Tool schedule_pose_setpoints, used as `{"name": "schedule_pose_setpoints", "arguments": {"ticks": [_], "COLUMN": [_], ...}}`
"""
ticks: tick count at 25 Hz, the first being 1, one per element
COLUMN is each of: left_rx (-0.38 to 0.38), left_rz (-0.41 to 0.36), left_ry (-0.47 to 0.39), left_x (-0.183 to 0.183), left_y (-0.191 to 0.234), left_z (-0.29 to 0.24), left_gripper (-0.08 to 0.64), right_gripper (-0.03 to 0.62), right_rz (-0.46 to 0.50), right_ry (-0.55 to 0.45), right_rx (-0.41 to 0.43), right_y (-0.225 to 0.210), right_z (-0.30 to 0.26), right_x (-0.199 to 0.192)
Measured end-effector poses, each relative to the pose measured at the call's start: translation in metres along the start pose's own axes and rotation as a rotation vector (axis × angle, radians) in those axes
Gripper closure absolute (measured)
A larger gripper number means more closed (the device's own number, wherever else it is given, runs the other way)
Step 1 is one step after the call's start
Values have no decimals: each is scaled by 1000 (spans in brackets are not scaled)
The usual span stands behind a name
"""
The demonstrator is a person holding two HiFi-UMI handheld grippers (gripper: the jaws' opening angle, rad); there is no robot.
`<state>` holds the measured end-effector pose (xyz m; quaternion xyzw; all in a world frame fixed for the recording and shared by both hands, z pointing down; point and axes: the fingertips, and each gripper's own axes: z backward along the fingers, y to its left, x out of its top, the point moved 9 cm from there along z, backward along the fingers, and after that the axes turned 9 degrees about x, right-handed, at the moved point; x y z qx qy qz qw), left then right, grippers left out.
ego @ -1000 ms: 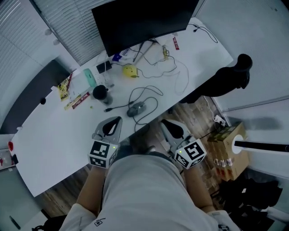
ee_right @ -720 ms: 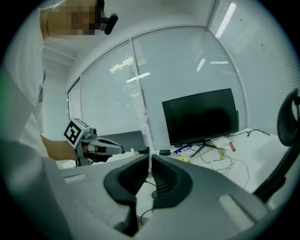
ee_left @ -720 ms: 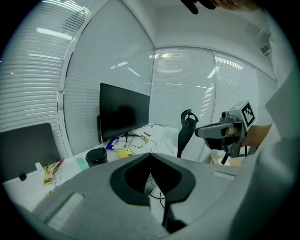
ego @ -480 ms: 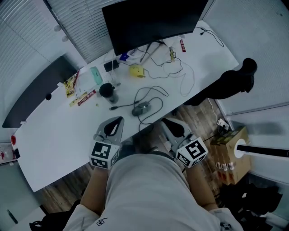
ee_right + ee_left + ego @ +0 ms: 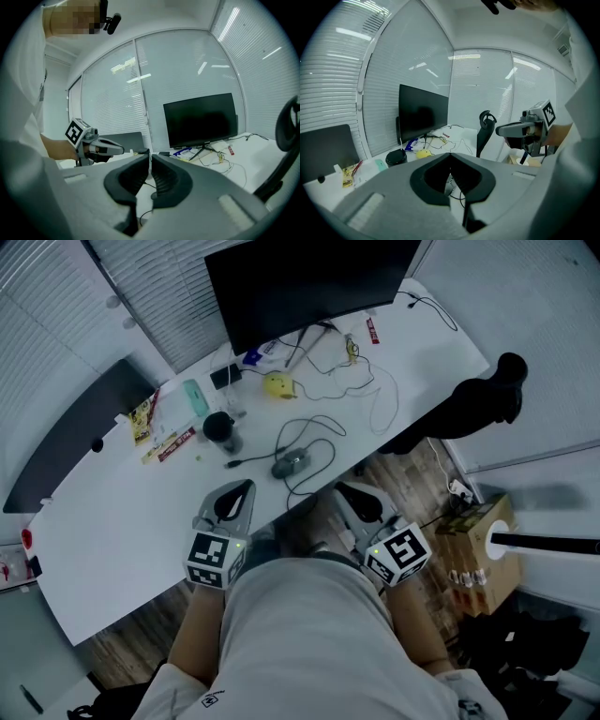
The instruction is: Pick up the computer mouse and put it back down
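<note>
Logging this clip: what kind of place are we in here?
Most likely an office: a long white desk carrying a large dark monitor and a wired mouse, slatted blinds behind it, and a black chair beside it.

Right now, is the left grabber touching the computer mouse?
Apart. The head view shows the left gripper at the near edge of the desk, with bare white top between its tips and the mouse.

Pale shirt [image 5: 300, 643]; grey left gripper [image 5: 245, 487] and right gripper [image 5: 343, 493] with black-and-white marker cubes [image 5: 214, 559]
</note>
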<state>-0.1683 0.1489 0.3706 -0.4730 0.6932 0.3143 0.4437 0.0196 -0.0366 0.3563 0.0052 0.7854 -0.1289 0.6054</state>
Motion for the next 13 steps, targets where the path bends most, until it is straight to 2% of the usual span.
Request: {"name": "schedule_pose_setpoints", "arguments": {"ticks": [13], "left_rx": [-19], "left_rz": [1], "left_ry": [-4], "left_x": [-5], "left_y": [10], "left_z": [8], "left_gripper": [551], "right_gripper": [572], "right_rz": [16], "right_ry": [-3], "right_rx": [-51], "right_y": [14], "right_z": [-2], "right_x": [4]}}
